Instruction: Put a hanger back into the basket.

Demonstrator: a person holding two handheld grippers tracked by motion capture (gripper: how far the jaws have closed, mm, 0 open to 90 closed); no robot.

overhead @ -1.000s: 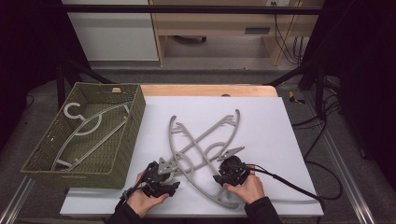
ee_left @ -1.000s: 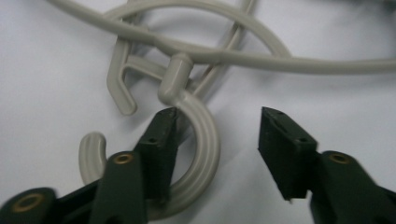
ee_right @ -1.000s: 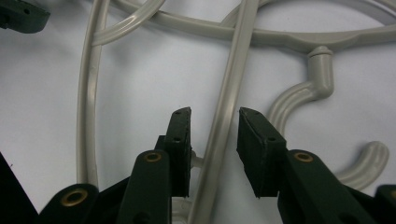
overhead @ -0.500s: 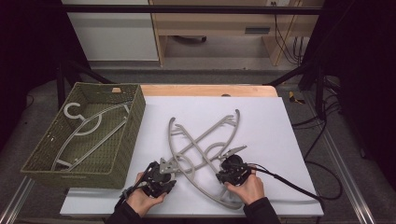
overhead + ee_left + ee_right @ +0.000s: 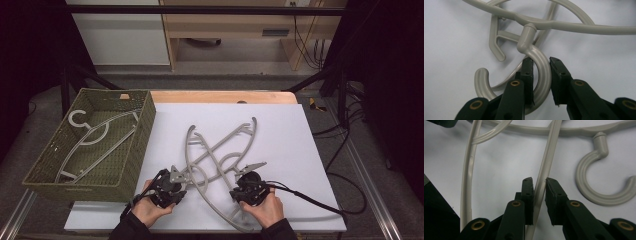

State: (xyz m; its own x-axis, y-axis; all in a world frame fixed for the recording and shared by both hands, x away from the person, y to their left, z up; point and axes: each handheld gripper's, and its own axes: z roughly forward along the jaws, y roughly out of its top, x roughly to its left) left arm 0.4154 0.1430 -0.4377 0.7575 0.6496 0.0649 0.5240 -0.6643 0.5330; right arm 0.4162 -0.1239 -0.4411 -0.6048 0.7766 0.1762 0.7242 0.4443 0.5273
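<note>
Even overhead light falls on the white worktop [image 5: 300,150], which shows bright without glare in the high view, while the room around its edges sinks into near black. In both gripper views the picture is soft and slightly grainy, with faint shadows under the grey hangers [image 5: 541,75].

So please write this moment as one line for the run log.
left gripper: shut on hanger hook | right gripper: shut on hanger bar | two hangers crossed on table | one hanger in basket
</note>
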